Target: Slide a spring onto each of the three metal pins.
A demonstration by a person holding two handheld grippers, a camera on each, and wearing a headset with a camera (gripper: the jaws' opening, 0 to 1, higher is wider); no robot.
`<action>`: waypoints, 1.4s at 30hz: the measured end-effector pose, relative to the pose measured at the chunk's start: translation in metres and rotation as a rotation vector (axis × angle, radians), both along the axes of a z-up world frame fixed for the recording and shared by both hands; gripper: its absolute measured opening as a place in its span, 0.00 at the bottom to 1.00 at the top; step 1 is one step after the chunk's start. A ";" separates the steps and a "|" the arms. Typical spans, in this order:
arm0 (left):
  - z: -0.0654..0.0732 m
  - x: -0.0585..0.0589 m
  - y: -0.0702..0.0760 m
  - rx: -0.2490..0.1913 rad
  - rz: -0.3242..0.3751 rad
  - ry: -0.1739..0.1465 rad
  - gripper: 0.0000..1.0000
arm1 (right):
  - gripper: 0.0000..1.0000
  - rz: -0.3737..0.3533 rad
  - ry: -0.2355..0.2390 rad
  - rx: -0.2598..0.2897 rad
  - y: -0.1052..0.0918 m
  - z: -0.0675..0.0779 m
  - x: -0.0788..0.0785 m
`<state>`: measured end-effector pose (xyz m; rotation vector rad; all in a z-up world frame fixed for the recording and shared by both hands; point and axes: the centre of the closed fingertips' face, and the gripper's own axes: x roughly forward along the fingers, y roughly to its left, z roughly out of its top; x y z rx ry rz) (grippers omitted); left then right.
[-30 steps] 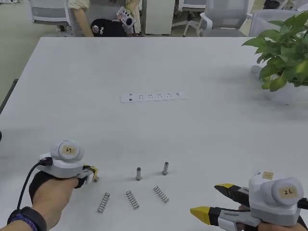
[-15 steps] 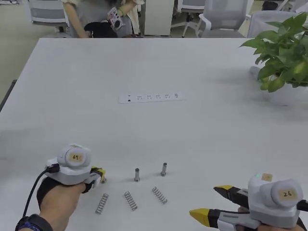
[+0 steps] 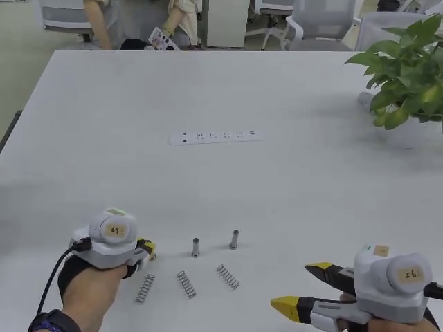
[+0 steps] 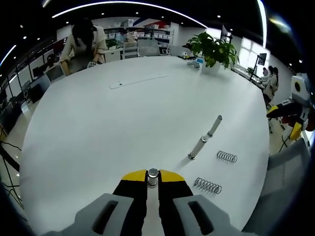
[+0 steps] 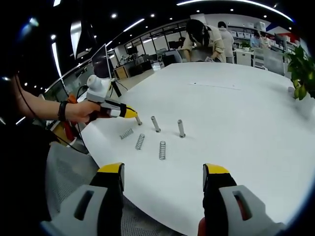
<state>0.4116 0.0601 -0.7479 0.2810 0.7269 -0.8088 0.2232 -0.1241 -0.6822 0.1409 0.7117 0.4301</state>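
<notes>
held pin (image 4: 153, 172): short grey metal pin, upright, clamped between the yellow tips of the left gripper (image 3: 147, 249).
middle pin (image 3: 195, 247): same kind, standing upright and bare, near the left gripper's tips on their right.
far pin (image 3: 234, 239): upright and bare, further right, between the two grippers.
left spring (image 3: 145, 288): small wire coil lying flat, just beside the left gripper.
middle spring (image 3: 185, 284): flat, in front of the middle pin.
right spring (image 3: 228, 276): flat, closest to the wide-open right gripper (image 3: 294, 285), yet apart from it.

White table (image 3: 291, 104); power strip (image 3: 217, 137) mid-table; potted plant (image 3: 405, 69) far right; person (image 4: 83, 44) at far edge.
</notes>
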 end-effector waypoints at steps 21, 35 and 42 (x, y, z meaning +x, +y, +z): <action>0.000 -0.003 0.001 0.007 -0.004 -0.002 0.00 | 0.63 0.010 0.001 0.004 0.003 0.000 0.001; -0.008 -0.007 0.008 0.011 0.017 0.031 0.05 | 0.63 0.004 -0.002 0.008 0.001 0.000 0.000; -0.012 -0.013 0.019 0.010 0.023 0.051 0.09 | 0.63 0.005 0.002 0.010 0.000 -0.002 -0.002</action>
